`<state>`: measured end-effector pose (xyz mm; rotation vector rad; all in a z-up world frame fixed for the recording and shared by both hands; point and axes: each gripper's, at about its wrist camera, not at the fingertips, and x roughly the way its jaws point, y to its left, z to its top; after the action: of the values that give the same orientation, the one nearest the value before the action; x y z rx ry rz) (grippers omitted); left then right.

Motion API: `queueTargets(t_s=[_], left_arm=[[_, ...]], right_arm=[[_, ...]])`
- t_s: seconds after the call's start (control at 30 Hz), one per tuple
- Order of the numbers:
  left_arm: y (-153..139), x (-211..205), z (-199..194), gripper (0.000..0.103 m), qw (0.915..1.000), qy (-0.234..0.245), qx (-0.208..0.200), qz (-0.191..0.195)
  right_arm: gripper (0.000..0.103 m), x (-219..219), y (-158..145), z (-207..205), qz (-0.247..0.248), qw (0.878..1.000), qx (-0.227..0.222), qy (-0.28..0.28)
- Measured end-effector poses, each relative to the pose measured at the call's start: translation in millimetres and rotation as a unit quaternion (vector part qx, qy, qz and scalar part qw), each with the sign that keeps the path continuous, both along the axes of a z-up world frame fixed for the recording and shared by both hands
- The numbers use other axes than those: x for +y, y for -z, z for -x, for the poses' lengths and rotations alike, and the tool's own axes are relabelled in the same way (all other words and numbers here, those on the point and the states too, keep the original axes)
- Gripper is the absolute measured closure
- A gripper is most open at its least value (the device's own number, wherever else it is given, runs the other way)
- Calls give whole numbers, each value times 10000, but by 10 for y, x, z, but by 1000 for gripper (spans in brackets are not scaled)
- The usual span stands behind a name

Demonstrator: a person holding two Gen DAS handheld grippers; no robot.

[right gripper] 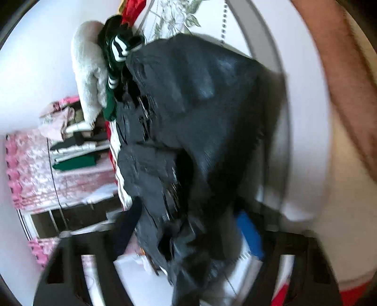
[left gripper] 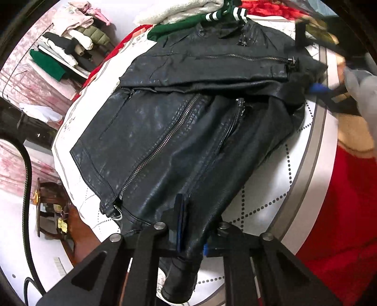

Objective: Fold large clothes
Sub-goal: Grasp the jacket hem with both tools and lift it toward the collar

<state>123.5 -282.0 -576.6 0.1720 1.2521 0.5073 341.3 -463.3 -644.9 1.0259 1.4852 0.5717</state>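
Observation:
A black leather jacket [left gripper: 179, 131] lies front up, zips showing, on a white bedspread [left gripper: 271, 188] with dotted lines. At the near edge my left gripper [left gripper: 192, 235] is shut on a fold of the jacket's hem, which hangs down between its blue pads [left gripper: 180, 221]. At the far right my right gripper [left gripper: 315, 88] sits at the jacket's edge beside a folded-over sleeve. The right wrist view is blurred. There a bunch of the jacket [right gripper: 200, 117] fills the gap between the fingers of the right gripper [right gripper: 188, 233], and one blue pad [right gripper: 249, 233] lies against it.
A white fleece [left gripper: 183, 9] and a green garment with striped cuffs [left gripper: 188, 22] are heaped beyond the jacket's collar. A red blanket [left gripper: 341, 211] lies to the right. Folded clothes [left gripper: 70, 47] are stacked at far left. A person's bare arm [right gripper: 341, 82] crosses the right.

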Motion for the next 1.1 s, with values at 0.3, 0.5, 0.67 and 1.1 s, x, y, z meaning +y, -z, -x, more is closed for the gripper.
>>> queueTargets(t_s=[0.3,0.5,0.67,1.1], left_arm=[[-444,402,0,94,9962,-109,-92,856],[-894,1042,-33,94,9866,-210,-244,1599],[-1026,1805,-180,90,9780,-414,-247,2030],[-317,3911,-752,65,9485,-1185,3,2937]], right_arm=[[80,331,-830,-57,784,9962,-361,145],[80,1017,-1678,-167,1195,9884,-905,-246],[80,1839,-2034,-278,1578,9784,-1157,-664],[72,4040,-1429,-797,2905,9466,-815,-1141]])
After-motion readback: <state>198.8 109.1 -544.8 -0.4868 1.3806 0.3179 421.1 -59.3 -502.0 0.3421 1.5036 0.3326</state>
